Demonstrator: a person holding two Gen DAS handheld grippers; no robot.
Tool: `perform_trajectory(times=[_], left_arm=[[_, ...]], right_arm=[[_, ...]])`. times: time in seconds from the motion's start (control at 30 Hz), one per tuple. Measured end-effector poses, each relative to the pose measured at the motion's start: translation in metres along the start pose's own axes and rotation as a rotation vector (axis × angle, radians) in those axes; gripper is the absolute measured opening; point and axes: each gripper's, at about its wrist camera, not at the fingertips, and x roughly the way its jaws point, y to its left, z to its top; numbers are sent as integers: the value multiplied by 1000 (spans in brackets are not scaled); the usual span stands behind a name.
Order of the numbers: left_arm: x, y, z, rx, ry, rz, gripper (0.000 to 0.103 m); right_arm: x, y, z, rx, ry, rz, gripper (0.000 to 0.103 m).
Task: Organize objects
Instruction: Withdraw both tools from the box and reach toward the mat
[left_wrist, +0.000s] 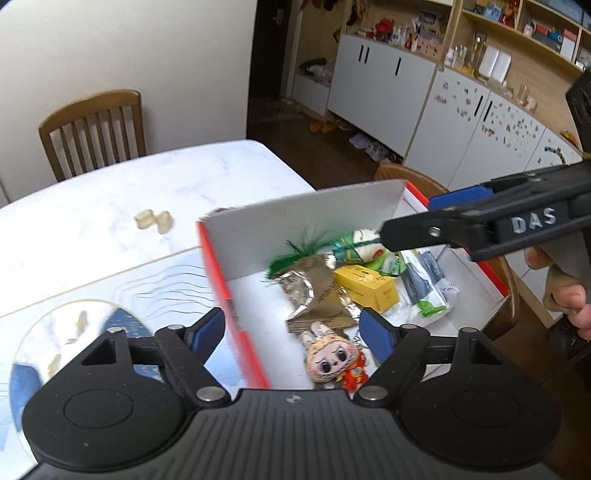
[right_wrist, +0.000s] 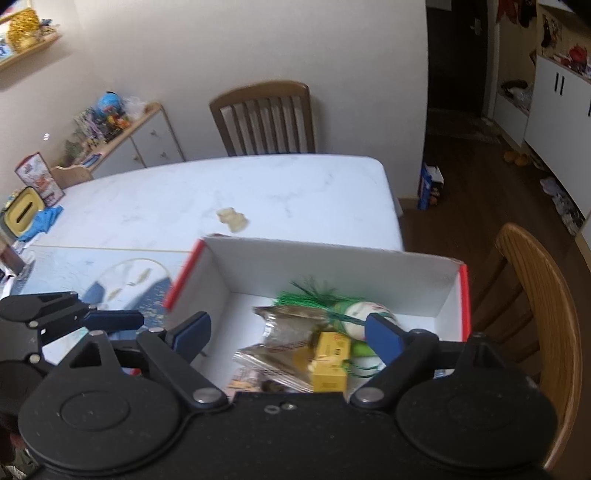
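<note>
A red-sided box with white inner walls (left_wrist: 303, 229) (right_wrist: 332, 266) stands at the table's right end. Inside lie a big-eyed bunny doll (left_wrist: 332, 358), a crumpled foil packet (left_wrist: 314, 284), a small yellow carton (left_wrist: 369, 288) (right_wrist: 330, 354), a green tassel (left_wrist: 295, 254) and a white plastic packet (left_wrist: 428, 280). My left gripper (left_wrist: 291, 328) is open, its fingers straddling the box's red left wall from above, touching nothing. My right gripper (right_wrist: 286, 326) is open above the box's contents with nothing between its blue pads; it also reaches in from the right in the left wrist view.
Small pale pieces (left_wrist: 153, 219) (right_wrist: 232, 219) lie on the white marble table (right_wrist: 221, 188). A printed blue mat (left_wrist: 110, 295) lies left of the box. Wooden chairs stand at the far side (right_wrist: 264, 114) and right (right_wrist: 535, 314). A yellow tissue box (right_wrist: 24, 214) and blue cloth (right_wrist: 44, 219) sit far left.
</note>
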Motion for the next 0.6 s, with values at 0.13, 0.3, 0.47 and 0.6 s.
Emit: perform_trajectory(times=[0.13, 0.3, 0.47, 0.6], left_arm=[[-19, 21, -6, -13, -20, 15, 84], [-41, 56, -19, -45, -35, 44, 87], [-60, 97, -38, -77, -51, 67, 103], [-71, 128, -54, -100, -52, 101, 103]], right_arm=[[-9, 24, 0, -30, -30, 19, 90], [-7, 57, 2, -52, -36, 48, 92], [6, 92, 3, -67, -21, 70, 93], [20, 120, 4, -73, 0, 80, 93]])
